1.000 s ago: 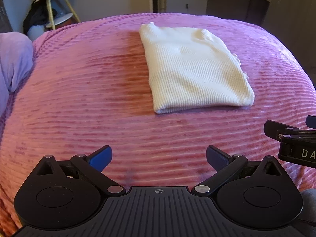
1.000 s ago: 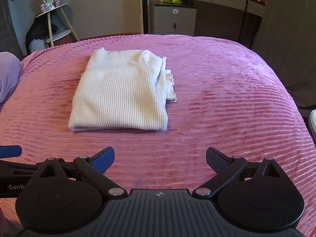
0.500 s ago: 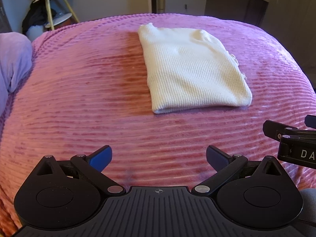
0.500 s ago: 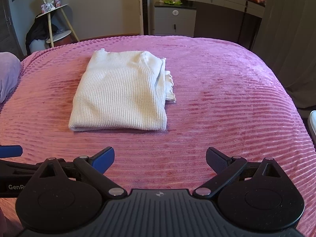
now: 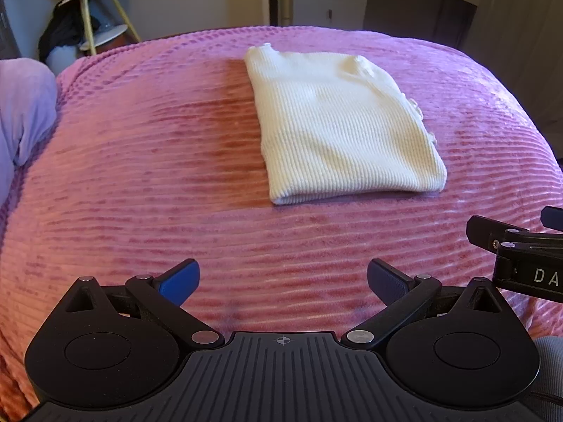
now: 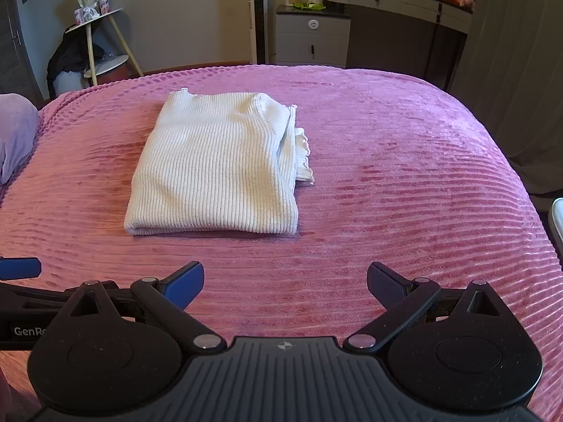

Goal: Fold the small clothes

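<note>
Cream ribbed sweater (image 6: 214, 168) lies folded on pink blanket (image 6: 404, 190); both grippers' jaws wide, empty.

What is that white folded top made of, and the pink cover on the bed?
The white top looks like a soft ribbed knit, maybe cotton: fine lines run along it and it looks matte. The pink cover seems a plush, fleecy fabric with raised ridges; it catches the light with a slight sheen. The exact fibres can't be told.
</note>
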